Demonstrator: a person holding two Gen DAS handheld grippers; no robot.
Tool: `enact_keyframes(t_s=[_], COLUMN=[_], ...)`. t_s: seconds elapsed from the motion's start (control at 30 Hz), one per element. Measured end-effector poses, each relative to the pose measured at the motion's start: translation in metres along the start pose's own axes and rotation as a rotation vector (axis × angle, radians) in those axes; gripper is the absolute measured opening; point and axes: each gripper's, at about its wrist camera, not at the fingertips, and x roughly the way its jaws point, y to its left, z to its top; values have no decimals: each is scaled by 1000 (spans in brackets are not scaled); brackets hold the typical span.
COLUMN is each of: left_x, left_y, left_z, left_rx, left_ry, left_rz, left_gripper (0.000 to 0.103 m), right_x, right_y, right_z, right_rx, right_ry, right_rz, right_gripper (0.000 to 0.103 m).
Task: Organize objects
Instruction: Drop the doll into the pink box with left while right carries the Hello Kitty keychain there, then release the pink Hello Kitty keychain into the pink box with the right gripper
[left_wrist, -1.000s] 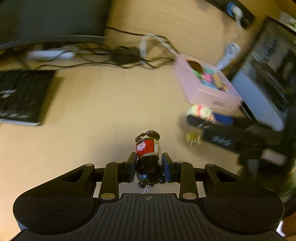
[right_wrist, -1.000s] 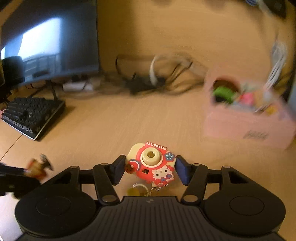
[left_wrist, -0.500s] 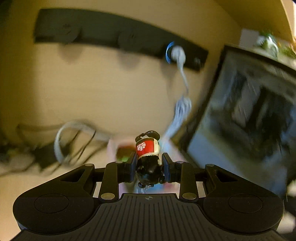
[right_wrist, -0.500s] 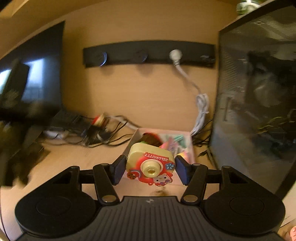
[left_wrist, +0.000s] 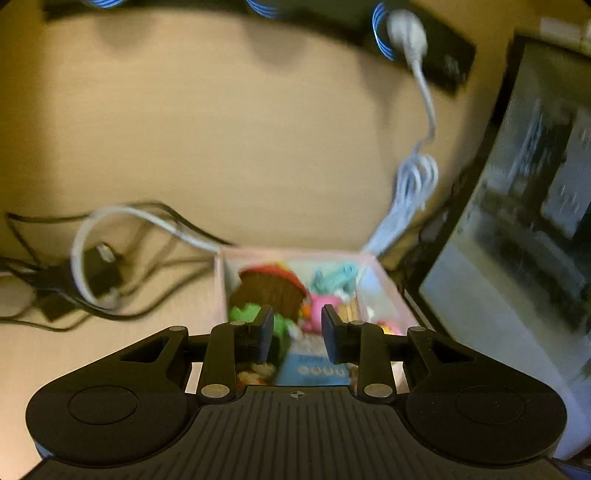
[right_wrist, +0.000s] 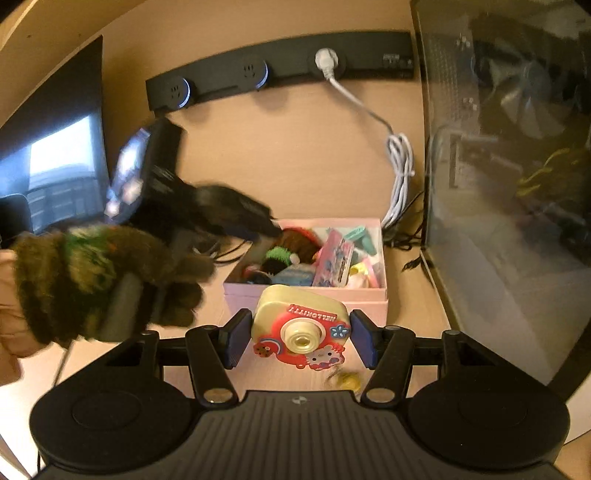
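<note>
- Two jaws of our left gripper (left_wrist: 297, 338) stand a little apart in the left wrist view with nothing between them; past the gap we see only the contents of the pink box (left_wrist: 384, 282), over which the gripper hangs.
- Since this gripper is empty, we judge its part of the step done, and the good move is to lift it straight up and away to the left, so its fingers do not snag the brown-and-red toy (left_wrist: 271, 290) or the green one beside it.
- From the right wrist view, our right gripper (right_wrist: 297, 341) is clamped on the toy camera (right_wrist: 299, 326), a pad pressed on each side, the lens facing us and a small yellow charm (right_wrist: 345, 380) dangling beneath.
- That camera sits just short of the pink box (right_wrist: 306, 297), above its near wall and not yet over the inside.
- We see our gloved left hand (right_wrist: 107, 280) and its gripper (right_wrist: 207, 210) reaching over the box's left side, so we should let them clear first.
- Then we carry the camera forward past the near wall, aim for the lower spot near the blue item (right_wrist: 295, 277), lower it, and only then part the jaws, minding that the charm does not catch on the rim.
</note>
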Motion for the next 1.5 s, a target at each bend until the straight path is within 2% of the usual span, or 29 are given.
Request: enact_keyframes(t_s=[0.1, 0.2, 0.43, 0.47, 0.5, 0.53, 0.57, 0.63, 0.7, 0.8, 0.9, 1.03, 1.13, 1.27, 1.33, 1.4, 1.43, 1.5], left_x=[-35, -63, -100, -103, -105, -104, -103, -99, -90, -76, -59, -36, -12, 21, 29, 31, 31, 29], left_y=[22, 47, 87, 90, 94, 95, 96, 98, 96, 83, 67, 50, 42, 37, 38, 41, 43, 50], left_z=[-3, -19, -67, -71, -75, -78, -80, -84, -85, -79, -67, -43, -28, -20, -22, -24, -25, -28], left_rx=[-93, -163, -277, -282, -283, -279, -272, -262, -260, -233, -198, -160, -126, -78, -65, -76, -83, -99], left_ry=[-17, 24, 116, 127, 143, 161, 177, 203, 227, 246, 247, 201, 186, 245, 273, 276, 275, 270], left_rz=[-5, 17, 79, 84, 90, 95, 98, 98, 89, 51, 23, 15, 28, 47, 106, 141, 154, 180], left_gripper=[31, 31, 31, 31, 31, 31, 31, 31, 31, 31, 31, 31, 31, 31, 42, 60, 64, 78], right_x=[7, 11, 54, 67, 87, 87, 94, 92, 88, 82, 84, 89, 94, 108, 126, 131, 136, 145], right_y=[-3, -1, 20, 23, 24, 24, 24, 22, 20, 14, 0, -5, -4, -9, -18, -20, -21, -22], right_z=[8, 24, 122, 135, 146, 146, 147, 135, 113, 69, 35, 9, 6, 4, 8, 9, 11, 14], right_rx=[-14, -43, -154, -156, -161, -161, -148, -119, -112, -116, -66, -91, -122, -115, -91, -84, -82, -80], right_ry=[-7, -39, -235, -245, -226, -226, -214, -179, -141, -46, 67, 143, 153, 172, 191, 196, 197, 195], right_rz=[0, 4, -33, -37, -29, -29, -49, -28, -17, -46, -83, -141, -174, -215, -221, -222, -224, -223], right_gripper=[58, 58, 58, 66, 81, 85, 85, 85, 86, 86, 86, 86, 86, 86, 86, 85, 84, 74])
